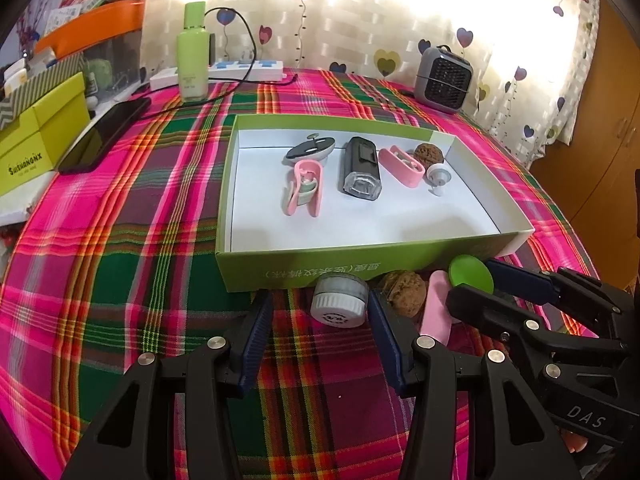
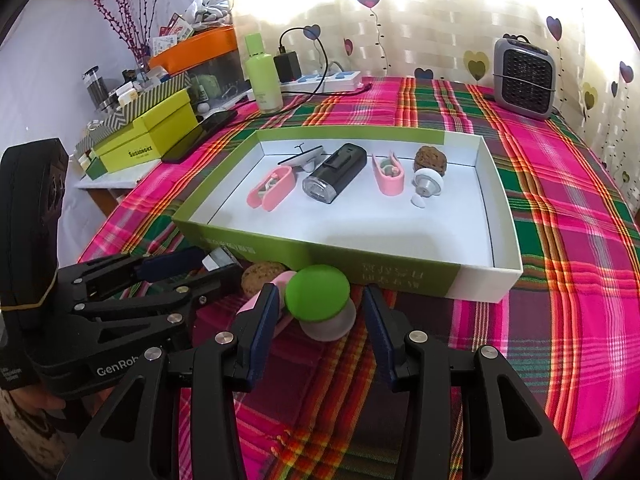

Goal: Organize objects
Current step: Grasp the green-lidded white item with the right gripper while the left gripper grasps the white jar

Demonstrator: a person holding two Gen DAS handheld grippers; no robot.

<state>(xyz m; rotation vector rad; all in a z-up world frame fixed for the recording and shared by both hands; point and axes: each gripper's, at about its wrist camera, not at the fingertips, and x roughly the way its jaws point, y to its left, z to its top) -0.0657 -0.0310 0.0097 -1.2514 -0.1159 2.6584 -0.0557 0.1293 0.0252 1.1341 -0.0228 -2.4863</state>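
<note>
I am midway through gathering loose items into the box, at the point of taking the next two. My left gripper (image 1: pixel 318 312) stands spread around the small grey-capped translucent jar (image 1: pixel 340 300), which lies on its side against my right-hand pad, a gap on the other side; closing should secure it. My right gripper (image 2: pixel 320 308) is likewise spread, the round green-topped disc on its grey base (image 2: pixel 320 296) between the pads, nearer the left one. Between the two grippers lie a brown walnut (image 1: pixel 404 292) and a pink clip (image 1: pixel 436 308). Just beyond, the green-sided, white-lined cardboard box (image 2: pixel 420 276) on the plaid-covered surface (image 2: pixel 560 240) holds the sorted things.
</note>
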